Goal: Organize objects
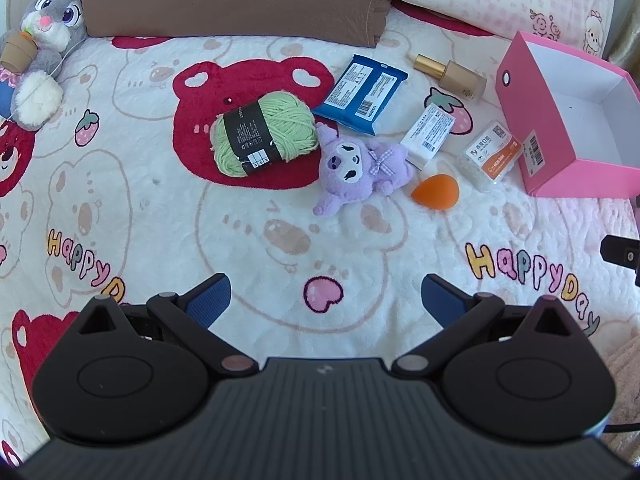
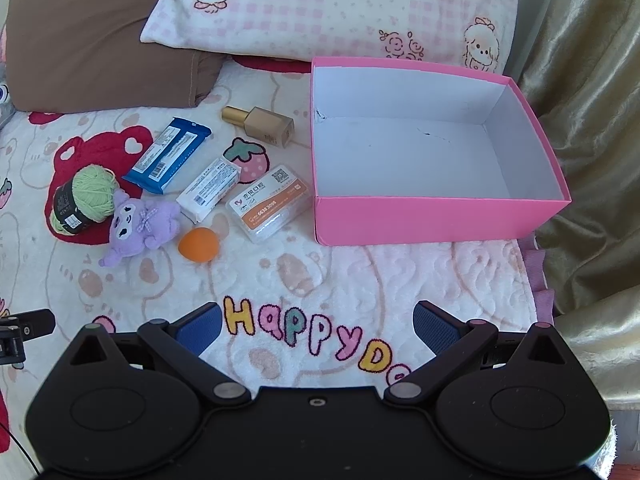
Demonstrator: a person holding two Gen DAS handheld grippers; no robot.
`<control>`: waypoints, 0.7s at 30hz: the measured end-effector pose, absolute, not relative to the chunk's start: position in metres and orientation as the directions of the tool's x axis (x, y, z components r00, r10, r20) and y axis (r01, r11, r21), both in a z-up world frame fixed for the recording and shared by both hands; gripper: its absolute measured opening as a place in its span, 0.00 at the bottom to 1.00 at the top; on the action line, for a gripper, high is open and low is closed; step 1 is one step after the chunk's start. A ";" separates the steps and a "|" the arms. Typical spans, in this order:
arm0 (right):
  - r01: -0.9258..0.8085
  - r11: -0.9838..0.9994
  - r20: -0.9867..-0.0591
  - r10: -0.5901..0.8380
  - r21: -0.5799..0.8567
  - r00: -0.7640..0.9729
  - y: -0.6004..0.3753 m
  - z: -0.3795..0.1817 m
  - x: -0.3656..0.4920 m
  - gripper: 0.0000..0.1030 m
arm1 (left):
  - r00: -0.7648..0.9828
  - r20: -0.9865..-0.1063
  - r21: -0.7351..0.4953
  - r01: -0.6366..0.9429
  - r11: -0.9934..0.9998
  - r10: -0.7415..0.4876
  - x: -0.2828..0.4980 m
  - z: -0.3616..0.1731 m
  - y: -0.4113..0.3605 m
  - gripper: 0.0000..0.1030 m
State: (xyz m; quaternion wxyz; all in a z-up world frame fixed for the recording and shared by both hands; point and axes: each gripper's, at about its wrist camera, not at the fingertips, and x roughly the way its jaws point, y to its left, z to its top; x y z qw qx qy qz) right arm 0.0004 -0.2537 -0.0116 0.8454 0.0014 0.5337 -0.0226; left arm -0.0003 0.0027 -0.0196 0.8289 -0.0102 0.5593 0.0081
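Both tools, left (image 1: 326, 294) and right (image 2: 318, 322), gape empty; nothing boxed yet. Next: grab sponge (image 2: 199, 243), drop in box (image 2: 400, 220).

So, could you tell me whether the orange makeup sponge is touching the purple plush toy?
Apart. The left wrist view shows a strip of white blanket between the orange makeup sponge and the purple plush toy; the right wrist view agrees.

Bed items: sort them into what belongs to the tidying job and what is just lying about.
For the job:
pink box, empty
green yarn
blue wipes pack
gold bottle
white packet
clear floss box
purple plush
orange sponge

Just lying about:
grey rabbit plush
brown pillow
pink checked pillow
bear blanket
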 end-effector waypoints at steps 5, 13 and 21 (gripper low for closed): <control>0.040 0.999 -0.903 -0.036 -0.021 0.429 -0.253 -0.012 0.000 1.00 | 0.373 -0.928 -0.010 -0.025 1.000 0.000 0.000 -0.020 0.003 1.00; 0.048 0.999 -0.903 -0.036 -0.017 0.428 -0.254 -0.013 -0.001 1.00 | 0.376 -0.926 -0.007 -0.025 1.000 0.003 0.000 -0.020 0.003 1.00; 0.044 0.999 -0.905 -0.037 -0.020 0.425 -0.253 -0.013 -0.001 1.00 | 0.377 -0.926 -0.009 -0.024 1.000 0.001 0.000 -0.019 0.004 1.00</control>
